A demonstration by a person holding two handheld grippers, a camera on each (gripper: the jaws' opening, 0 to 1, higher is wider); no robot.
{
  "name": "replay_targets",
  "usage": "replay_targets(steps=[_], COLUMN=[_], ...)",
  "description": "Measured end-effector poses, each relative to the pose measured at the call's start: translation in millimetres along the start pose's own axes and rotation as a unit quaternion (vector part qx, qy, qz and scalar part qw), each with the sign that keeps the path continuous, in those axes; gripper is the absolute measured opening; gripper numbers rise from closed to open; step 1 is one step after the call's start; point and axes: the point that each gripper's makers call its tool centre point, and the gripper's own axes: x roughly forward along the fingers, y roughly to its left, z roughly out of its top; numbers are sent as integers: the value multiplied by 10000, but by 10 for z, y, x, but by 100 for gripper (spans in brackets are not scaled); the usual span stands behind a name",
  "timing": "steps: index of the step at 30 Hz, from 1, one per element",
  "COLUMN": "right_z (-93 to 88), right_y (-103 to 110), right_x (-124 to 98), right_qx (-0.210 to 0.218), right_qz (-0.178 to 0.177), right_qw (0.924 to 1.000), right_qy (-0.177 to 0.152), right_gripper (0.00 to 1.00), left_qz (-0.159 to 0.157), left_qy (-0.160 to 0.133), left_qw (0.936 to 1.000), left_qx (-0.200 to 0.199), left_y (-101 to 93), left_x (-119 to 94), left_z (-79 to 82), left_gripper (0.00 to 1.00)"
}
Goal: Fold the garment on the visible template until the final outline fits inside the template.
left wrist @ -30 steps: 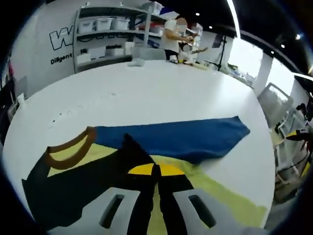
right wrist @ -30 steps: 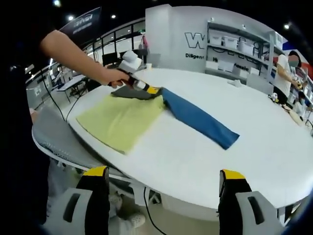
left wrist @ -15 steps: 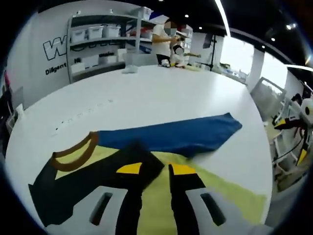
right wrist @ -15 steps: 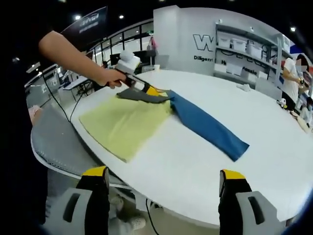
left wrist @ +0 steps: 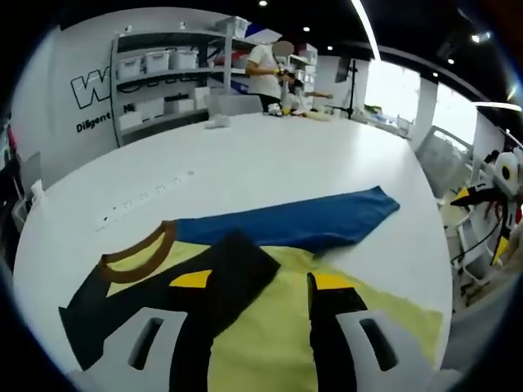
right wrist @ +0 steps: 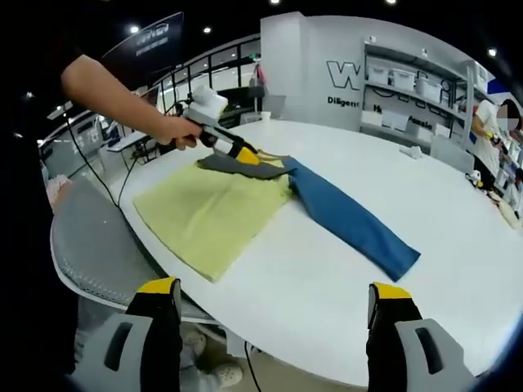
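The garment [left wrist: 270, 327] is spread on the white table [left wrist: 270, 163]; its yellow body lies between and under the parted jaws of the left gripper [left wrist: 260, 287], which grip nothing. A folded black sleeve [left wrist: 233, 269] touches the left jaw, and the blue sleeve [left wrist: 294, 229] stretches beyond. The right gripper [right wrist: 274, 296] is held with jaws wide apart at the table edge, well apart from the garment.

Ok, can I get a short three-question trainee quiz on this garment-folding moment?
1. True or false: the long blue sleeve lies stretched out flat on the round white table.
2. Multiple choice: the black sleeve is A) folded in over the yellow-green shirt body, B) hanging off the table, C) under the blue sleeve.
3. Fill in: the jaws of the right gripper stand ____.
Key: 1 true; 2 A; 3 open.
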Motion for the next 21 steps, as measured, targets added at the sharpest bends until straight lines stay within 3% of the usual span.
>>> replay_targets(steps=[9,21], right_z=[131,228], right_y=[-6,-70], right_x=[58,177], right_qx=[-120,-333], right_qz=[-51,-147], right_qw=[9999,9993], right_qy=[-64,-82], right_gripper=[95,98], left_qz=[-41,-60], left_qy=[-27,-200], left_qw=[10000,9997], left_qx=[38,-93], left_y=[54,83], left_x=[-206,-496], left_z=[-69,-104], left_gripper=[65,79])
